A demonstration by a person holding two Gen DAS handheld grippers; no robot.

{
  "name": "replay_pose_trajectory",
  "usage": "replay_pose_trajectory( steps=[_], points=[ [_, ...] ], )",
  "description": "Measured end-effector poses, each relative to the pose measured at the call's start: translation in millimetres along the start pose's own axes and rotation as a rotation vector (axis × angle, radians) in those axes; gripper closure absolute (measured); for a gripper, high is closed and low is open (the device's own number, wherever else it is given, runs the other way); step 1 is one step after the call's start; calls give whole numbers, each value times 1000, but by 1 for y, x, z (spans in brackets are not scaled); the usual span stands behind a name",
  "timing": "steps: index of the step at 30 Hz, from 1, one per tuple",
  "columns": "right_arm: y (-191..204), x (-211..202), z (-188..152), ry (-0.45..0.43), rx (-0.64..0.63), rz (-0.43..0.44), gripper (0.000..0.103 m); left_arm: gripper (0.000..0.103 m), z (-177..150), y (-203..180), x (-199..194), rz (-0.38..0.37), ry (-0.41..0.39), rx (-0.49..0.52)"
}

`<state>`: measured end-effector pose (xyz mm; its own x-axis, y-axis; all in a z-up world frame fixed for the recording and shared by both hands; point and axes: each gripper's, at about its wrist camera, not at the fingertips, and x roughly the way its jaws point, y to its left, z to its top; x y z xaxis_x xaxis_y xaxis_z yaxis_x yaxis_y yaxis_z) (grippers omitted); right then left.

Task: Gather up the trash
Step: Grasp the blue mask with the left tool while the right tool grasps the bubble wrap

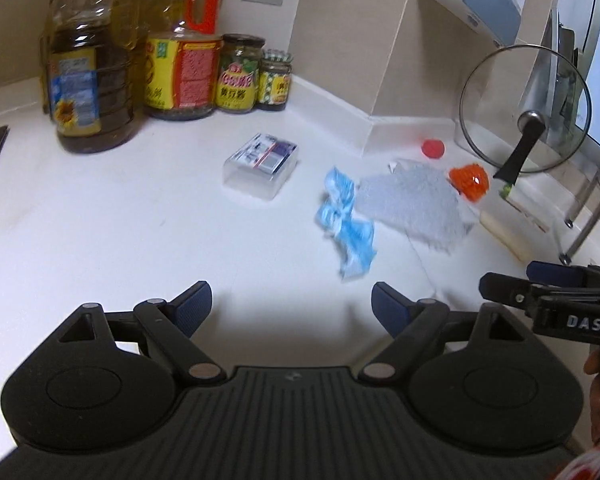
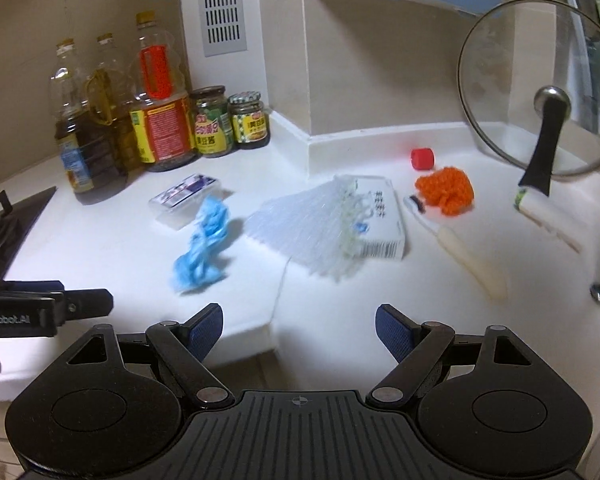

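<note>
Nothing looks collected yet: both the left tool (image 1: 290,304) and right tool (image 2: 299,326) stand spread and empty at the frames' bottom, while the crumpled blue wrapper (image 1: 346,226), white mesh (image 1: 414,202) and orange scrap (image 1: 470,182) lie mid-frame on the bench (image 1: 120,220)

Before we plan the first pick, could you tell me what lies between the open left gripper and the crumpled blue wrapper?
Nothing: in the left wrist view only bare white countertop separates the left gripper from the blue wrapper.
</note>
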<state>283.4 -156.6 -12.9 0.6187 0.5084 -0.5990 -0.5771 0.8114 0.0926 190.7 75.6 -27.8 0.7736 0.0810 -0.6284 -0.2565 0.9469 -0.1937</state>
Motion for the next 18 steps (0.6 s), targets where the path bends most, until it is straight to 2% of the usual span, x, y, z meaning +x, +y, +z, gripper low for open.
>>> replay_pose_trajectory(
  steps=[9,18],
  points=[
    [-20,45,29,-23,-78,19,20,26,30,-26,46,14,33,20],
    [-12,74,30,-30,-243,69,23,36,42,-32,77,13,62,30]
  ],
)
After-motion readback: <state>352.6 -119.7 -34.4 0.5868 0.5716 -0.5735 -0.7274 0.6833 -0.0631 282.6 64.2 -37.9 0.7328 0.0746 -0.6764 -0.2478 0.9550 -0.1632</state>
